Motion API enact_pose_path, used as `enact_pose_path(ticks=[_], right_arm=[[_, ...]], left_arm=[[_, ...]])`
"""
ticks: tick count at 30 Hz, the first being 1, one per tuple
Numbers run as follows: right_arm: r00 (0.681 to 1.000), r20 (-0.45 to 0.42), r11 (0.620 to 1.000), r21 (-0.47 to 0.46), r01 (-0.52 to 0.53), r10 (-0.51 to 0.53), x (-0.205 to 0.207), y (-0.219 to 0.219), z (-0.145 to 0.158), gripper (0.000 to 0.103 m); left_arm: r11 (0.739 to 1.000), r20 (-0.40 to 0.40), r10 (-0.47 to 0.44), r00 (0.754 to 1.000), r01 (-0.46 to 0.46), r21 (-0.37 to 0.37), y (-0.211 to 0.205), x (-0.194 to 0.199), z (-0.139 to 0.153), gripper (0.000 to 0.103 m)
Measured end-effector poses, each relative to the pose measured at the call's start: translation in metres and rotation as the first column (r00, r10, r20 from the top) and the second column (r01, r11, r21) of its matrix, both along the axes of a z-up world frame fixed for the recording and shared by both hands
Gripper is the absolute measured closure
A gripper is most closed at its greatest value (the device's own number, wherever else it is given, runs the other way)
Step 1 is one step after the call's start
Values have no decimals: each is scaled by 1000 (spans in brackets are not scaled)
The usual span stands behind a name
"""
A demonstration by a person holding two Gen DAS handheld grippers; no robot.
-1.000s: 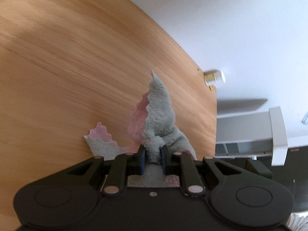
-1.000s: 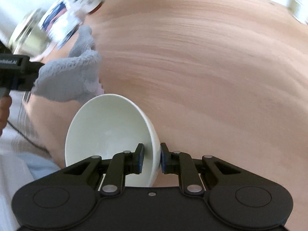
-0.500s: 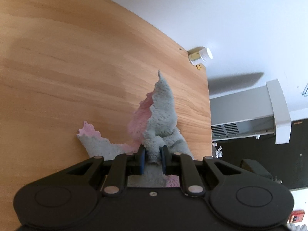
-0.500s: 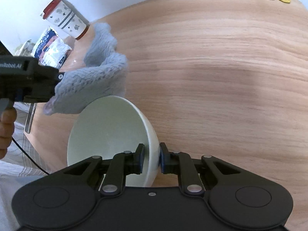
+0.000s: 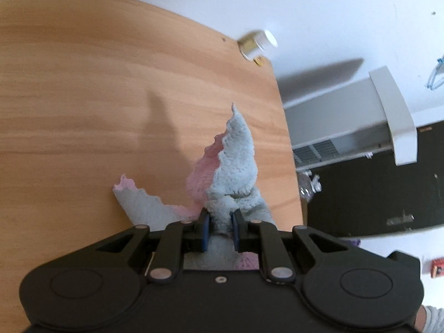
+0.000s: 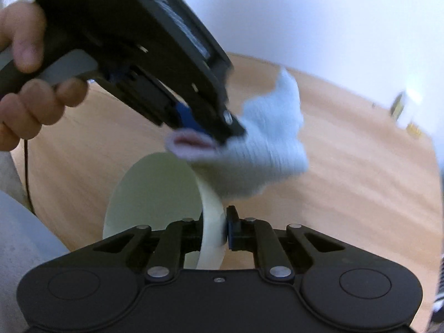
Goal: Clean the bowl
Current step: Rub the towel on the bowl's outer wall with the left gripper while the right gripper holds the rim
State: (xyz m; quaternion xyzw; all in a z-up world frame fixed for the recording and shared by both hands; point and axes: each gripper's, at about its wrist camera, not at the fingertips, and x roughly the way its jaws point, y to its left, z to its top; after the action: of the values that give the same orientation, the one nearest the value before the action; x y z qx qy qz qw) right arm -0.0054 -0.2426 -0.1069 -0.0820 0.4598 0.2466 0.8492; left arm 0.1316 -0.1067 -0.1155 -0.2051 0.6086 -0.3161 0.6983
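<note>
A white bowl point(image 6: 155, 191) is held tilted on its side above the wooden table point(image 6: 360, 180). My right gripper point(image 6: 215, 222) pinches its rim, and its jaws are closing tighter on that rim. A grey cloth with a pink underside point(image 5: 236, 161) sticks up from my left gripper point(image 5: 220, 216), which is shut on a bunched fold of it. In the right wrist view the left gripper point(image 6: 230, 130) reaches in from the upper left, held by a person's hand point(image 6: 27, 105). There the cloth point(image 6: 258, 152) hangs against the bowl's upper rim.
A small bottle with a white cap point(image 5: 258, 44) stands near the table's far corner, with a small yellow thing beside it. Beyond the table edge point(image 5: 288, 166) are a white wall, a white unit and a dark floor area.
The left gripper with the cloth has swung in close over the bowl, from beside it to against its upper rim. The bowl has turned more edge-on. Both views have rolled and shifted across the table.
</note>
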Motion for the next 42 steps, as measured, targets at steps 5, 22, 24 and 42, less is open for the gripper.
enact_pose_path(ticks=[5,22,24,42], right_arm=[[999,33,999,-34,5,-3,0,-2,12,89],[991,47,990,62,124,-127,24,-10,55,87],[986,40,983,90,159,-163,32,-15,53,87],[987,-4,968,192,160,-163,50,-10,51,85]], left_arm=[[999,22,-54,998,54,10,-5,-2,1,89],[968,-173,238,956,-247,-34,85,-10,-40,88],[960,-194,264,945,-277,-42,92,-13,-43,89],[914,-132,376,917,-391,-113,117,-16,-21,90]])
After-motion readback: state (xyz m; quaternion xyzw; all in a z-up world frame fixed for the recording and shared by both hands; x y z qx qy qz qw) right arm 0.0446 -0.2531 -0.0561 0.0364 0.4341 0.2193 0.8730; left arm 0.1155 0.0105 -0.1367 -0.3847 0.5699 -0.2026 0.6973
